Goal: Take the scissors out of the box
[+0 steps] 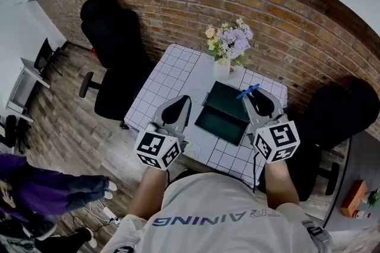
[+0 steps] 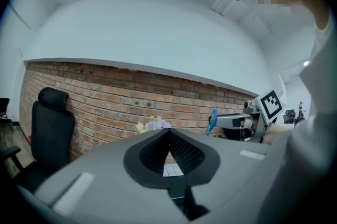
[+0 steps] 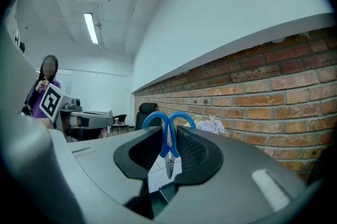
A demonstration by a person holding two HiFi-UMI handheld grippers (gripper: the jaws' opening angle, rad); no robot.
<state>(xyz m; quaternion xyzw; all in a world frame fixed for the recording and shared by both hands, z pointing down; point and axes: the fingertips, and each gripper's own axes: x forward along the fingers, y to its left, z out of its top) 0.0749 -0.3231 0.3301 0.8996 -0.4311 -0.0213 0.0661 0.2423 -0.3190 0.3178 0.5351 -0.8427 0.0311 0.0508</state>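
The scissors (image 1: 248, 91) have blue handles and are clamped between the jaws of my right gripper (image 1: 250, 97), held above the far right corner of the open dark green box (image 1: 218, 121). In the right gripper view the scissors (image 3: 168, 136) stand between the pads with handles up and the short blades pointing down; my right gripper (image 3: 168, 131) is shut on them. My left gripper (image 1: 184, 100) hovers just left of the box, jaws together with nothing in them. In the left gripper view its tips (image 2: 168, 132) meet, and the scissors (image 2: 212, 121) show at the right.
The box lies on a table with a white grid cloth (image 1: 172, 73). A vase of flowers (image 1: 228, 47) stands just behind the box. Black office chairs stand at the left (image 1: 113, 50) and right (image 1: 338, 115). A brick wall runs behind. A person in purple (image 1: 35, 192) sits lower left.
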